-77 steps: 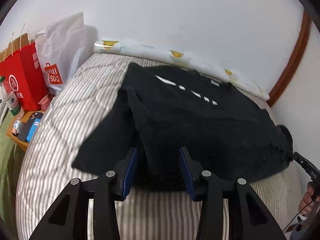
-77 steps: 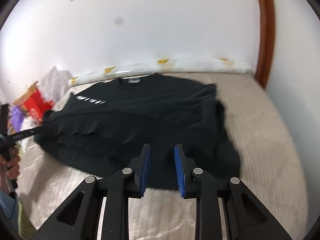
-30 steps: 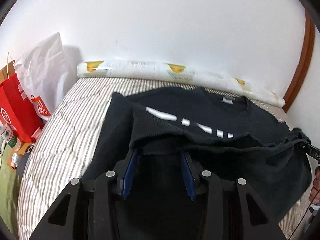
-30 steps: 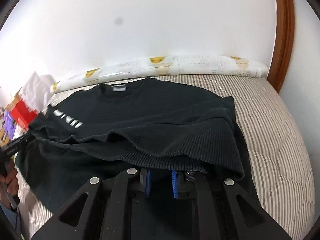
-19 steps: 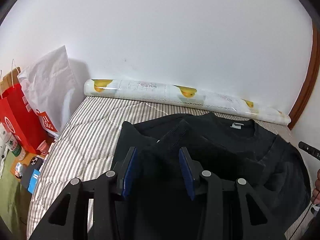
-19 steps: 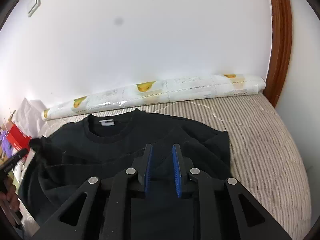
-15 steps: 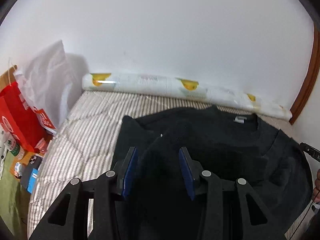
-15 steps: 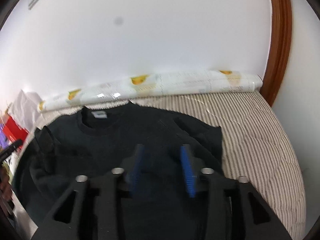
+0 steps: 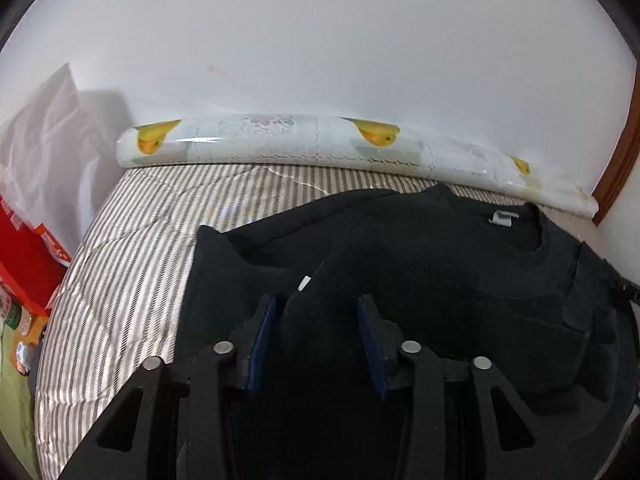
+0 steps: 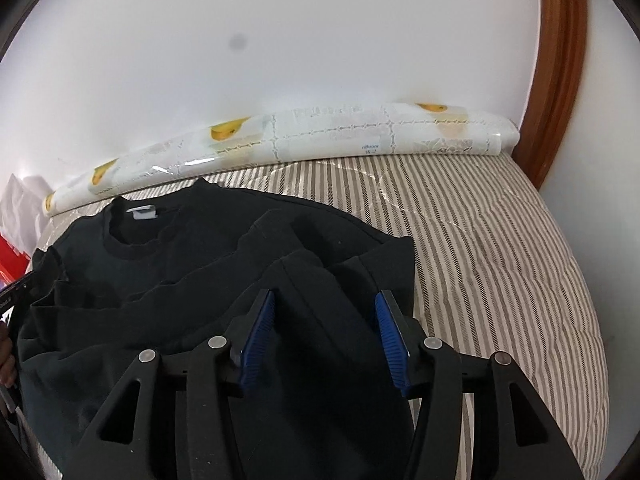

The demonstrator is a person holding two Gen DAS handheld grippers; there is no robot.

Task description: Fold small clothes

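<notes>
The black sweatshirt (image 9: pixel 420 280) lies doubled on the striped bed (image 10: pixel 500 240), its collar beyond both jaws; the left gripper (image 9: pixel 316 340) has been narrowing and the right gripper (image 10: pixel 326 332) widening, both released, cloth slack between; soft, limp, light knit, probably best pinched at a folded edge.

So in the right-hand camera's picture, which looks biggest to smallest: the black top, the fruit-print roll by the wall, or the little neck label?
1. black top, nearest the camera, so its lead is partly nearness
2. fruit-print roll
3. neck label
</notes>
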